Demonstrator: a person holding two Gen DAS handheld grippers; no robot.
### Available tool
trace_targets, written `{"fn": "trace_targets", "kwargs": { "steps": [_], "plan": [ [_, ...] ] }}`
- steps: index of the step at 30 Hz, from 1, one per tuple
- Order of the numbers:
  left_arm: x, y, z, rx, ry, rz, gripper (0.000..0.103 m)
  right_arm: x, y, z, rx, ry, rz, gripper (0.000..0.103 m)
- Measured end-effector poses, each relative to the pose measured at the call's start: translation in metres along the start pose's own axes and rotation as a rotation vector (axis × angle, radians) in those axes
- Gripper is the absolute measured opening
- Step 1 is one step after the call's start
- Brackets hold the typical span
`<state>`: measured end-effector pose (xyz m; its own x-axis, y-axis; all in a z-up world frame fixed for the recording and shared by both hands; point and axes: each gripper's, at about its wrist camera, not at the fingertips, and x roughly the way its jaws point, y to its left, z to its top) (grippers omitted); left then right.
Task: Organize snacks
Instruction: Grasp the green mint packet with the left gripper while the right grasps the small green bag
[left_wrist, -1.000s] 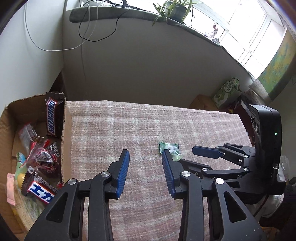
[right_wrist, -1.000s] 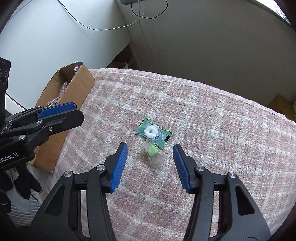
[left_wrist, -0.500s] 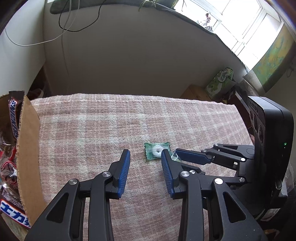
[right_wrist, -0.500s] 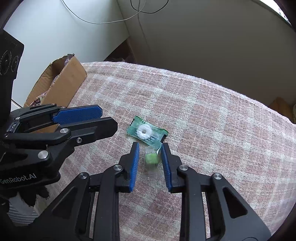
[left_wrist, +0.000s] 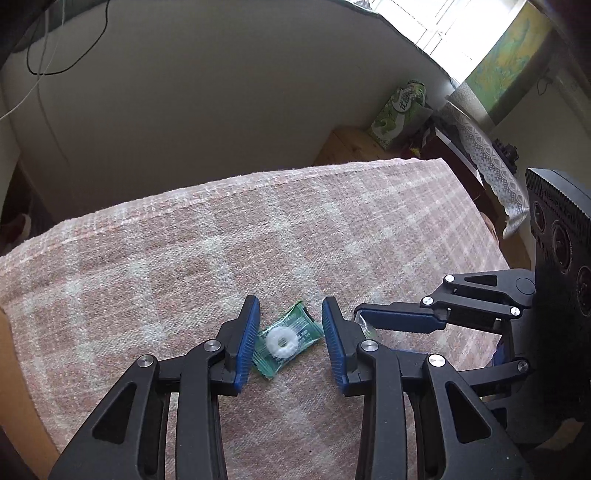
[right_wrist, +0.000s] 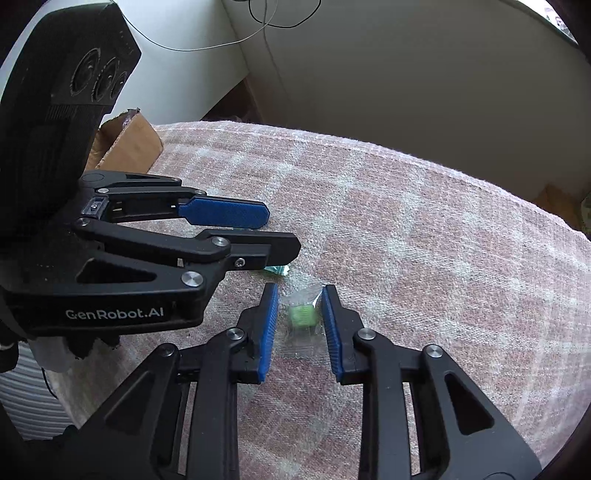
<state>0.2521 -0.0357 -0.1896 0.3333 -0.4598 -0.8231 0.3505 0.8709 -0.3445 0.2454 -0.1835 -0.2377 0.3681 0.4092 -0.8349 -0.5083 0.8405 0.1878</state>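
A: Checking right claw: jaws have just been closing and are now narrow but not clamped. The clear-wrapped green sweet lies between them on the cloth, its wrapper at the right pad.
B: Left claw?
A: Partly open, straddling the mint just beside that sweet; no grip seen. Box beyond, at the cloth's far-left edge.

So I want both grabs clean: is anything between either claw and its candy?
Nothing visible. The green mint candy lies between the left claw pads, and the clear-wrapped lime candy between the right claw pads. The two claws crowd each other, though.
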Motion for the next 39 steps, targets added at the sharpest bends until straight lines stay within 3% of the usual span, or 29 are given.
{"fn": "trace_targets", "kwargs": {
  "steps": [7, 14, 17, 19, 21, 24, 25, 28, 30, 39],
  "plan": [
    [-0.003, -0.007, -0.011, 0.056, 0.037, 0.011, 0.033, -0.008, -0.010, -0.011, -0.020, 0.008, -0.015, 0.025],
    [0.002, -0.032, -0.020, 0.198, 0.034, 0.146, 0.033, -0.013, -0.015, -0.020, -0.018, 0.006, -0.016, 0.025],
    [0.004, -0.037, -0.024, 0.216, 0.014, 0.202, 0.024, -0.016, -0.015, -0.023, -0.015, 0.006, -0.027, 0.026],
    [0.002, -0.032, -0.023, 0.170, -0.002, 0.200, 0.021, -0.018, -0.015, -0.025, -0.010, 0.003, -0.026, 0.034],
    [0.000, -0.028, -0.023, 0.134, -0.016, 0.191, 0.020, -0.021, -0.014, -0.028, -0.009, -0.010, -0.034, 0.052],
    [-0.001, -0.030, -0.025, 0.131, -0.026, 0.206, 0.020, -0.023, -0.014, -0.033, -0.009, -0.016, -0.030, 0.052],
    [-0.001, -0.030, -0.025, 0.125, -0.030, 0.207, 0.020, -0.023, -0.014, -0.034, -0.012, -0.014, -0.032, 0.052],
    [-0.004, -0.026, -0.028, 0.085, -0.047, 0.197, 0.019, -0.021, -0.012, -0.036, -0.034, -0.011, -0.078, 0.037],
    [-0.007, -0.023, -0.030, 0.061, -0.056, 0.192, 0.019, -0.022, -0.014, -0.035, -0.030, -0.010, -0.083, 0.020],
    [-0.024, -0.018, -0.040, -0.030, -0.099, 0.191, 0.019, -0.030, -0.008, -0.030, -0.008, -0.046, -0.083, 0.019]
  ]
}}
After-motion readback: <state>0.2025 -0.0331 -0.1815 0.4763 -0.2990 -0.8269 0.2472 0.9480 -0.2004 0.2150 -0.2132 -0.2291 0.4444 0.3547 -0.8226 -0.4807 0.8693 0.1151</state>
